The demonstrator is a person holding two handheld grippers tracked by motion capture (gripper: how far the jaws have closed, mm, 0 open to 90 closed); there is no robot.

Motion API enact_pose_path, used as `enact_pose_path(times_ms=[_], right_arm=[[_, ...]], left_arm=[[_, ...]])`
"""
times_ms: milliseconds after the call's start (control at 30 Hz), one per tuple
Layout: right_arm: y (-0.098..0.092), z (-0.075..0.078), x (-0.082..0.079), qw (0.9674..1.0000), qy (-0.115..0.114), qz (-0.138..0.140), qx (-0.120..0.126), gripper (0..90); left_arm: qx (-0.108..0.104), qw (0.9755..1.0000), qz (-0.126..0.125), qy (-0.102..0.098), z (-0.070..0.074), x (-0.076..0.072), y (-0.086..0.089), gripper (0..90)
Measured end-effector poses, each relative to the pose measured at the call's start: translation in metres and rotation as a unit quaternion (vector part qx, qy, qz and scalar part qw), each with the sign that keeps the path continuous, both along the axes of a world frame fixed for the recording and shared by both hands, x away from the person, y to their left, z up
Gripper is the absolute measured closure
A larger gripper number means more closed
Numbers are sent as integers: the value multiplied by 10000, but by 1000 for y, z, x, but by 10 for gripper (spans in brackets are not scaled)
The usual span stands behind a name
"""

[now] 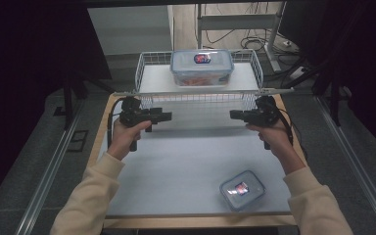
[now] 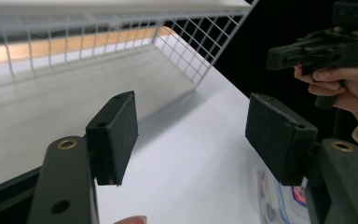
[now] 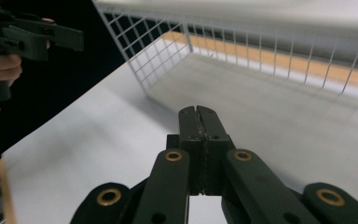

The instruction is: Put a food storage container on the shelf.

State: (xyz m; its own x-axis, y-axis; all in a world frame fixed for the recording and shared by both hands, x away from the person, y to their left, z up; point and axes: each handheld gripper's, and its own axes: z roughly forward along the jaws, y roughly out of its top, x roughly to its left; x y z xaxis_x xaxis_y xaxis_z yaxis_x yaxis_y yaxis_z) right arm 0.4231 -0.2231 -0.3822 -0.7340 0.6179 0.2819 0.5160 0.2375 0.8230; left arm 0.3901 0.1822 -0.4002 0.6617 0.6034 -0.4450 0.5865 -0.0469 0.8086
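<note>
From the high view, the left gripper (image 1: 168, 116) and right gripper (image 1: 233, 114) hover over the white table (image 1: 176, 166), tips facing each other before the wire basket (image 1: 149, 66); a large lidded container (image 1: 201, 67) sits atop it, a small container (image 1: 242, 189) lies near the table's front edge. Left gripper view: jaws spread wide, nothing between them; the small container (image 2: 284, 200) peeks below the right-hand jaw. Right gripper view: jaws pressed together, empty.
</note>
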Motion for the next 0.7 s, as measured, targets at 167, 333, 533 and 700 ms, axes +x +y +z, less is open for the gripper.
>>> enact_pose_path(times_ms=[167, 333, 533, 700], right_arm=[[-17, -20, -13, 9995, 244, 125, 131, 895], [-28, -43, -27, 9987, 434, 232, 102, 885], [-46, -79, -46, 9972, 727, 168, 1, 888], [-56, -93, -51, 9966, 802, 70, -158, 888]], left_arm=[[18, 9999, -103, 67, -17, -13, -3, 337], [179, 9998, -110, 55, -35, -27, -7, 340], [175, 9989, -256, 365, -65, -41, -9, 341], [232, 9984, -281, 430, -76, -46, -13, 339]])
